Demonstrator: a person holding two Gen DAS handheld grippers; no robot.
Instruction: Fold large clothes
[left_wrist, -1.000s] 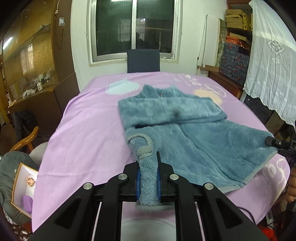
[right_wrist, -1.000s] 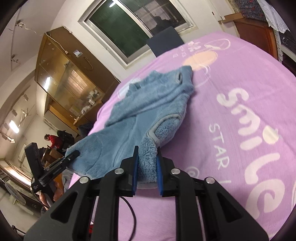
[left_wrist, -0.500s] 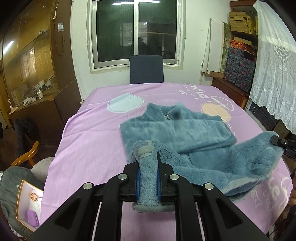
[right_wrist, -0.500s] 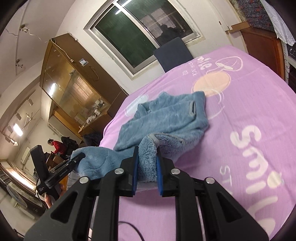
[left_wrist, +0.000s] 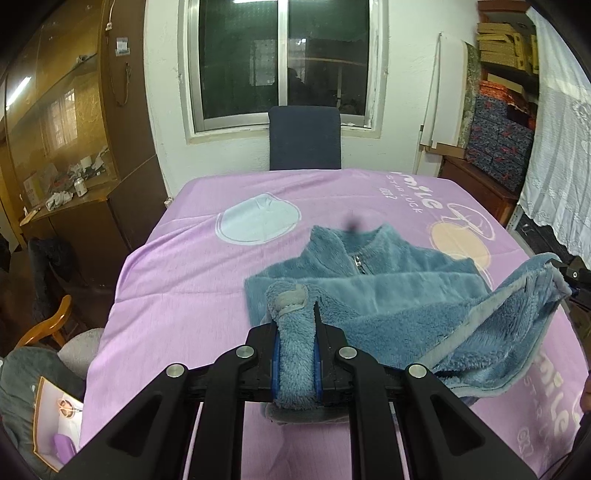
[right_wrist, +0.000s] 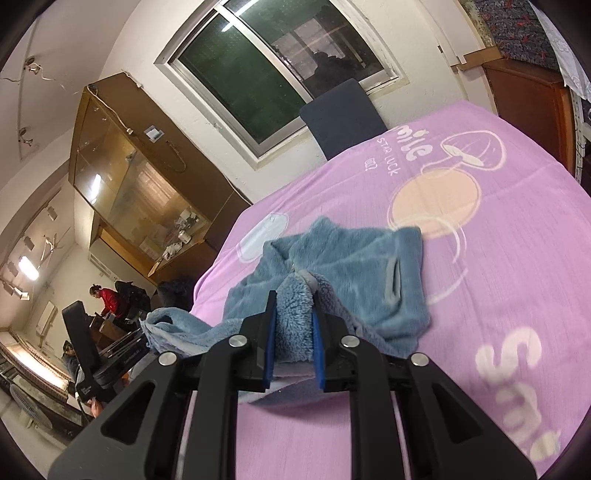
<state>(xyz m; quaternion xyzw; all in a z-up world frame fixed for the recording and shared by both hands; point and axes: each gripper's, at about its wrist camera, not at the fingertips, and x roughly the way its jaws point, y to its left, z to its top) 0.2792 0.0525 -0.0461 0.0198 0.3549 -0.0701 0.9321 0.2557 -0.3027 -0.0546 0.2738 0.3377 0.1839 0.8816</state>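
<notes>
I see the purple sheet (left_wrist: 177, 280) covering the table, a blue fleece jacket (left_wrist: 388, 280) lying on it, hem lifted. My left gripper (left_wrist: 296, 347) and right gripper (right_wrist: 293, 332) each pinch fleece tightly. A navy chair (left_wrist: 304, 138) stands beyond.

My fingers (left_wrist: 275, 354) have blue pads on black arms. The fleece jacket (left_wrist: 388, 291) is fuzzy blue with grey trim. The cloth (left_wrist: 177, 280) on the worktop is purple with white letters and a peach circle.

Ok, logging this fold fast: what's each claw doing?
Left claw: shut on the fleece jacket.
Right claw: shut on the fleece jacket.
</notes>
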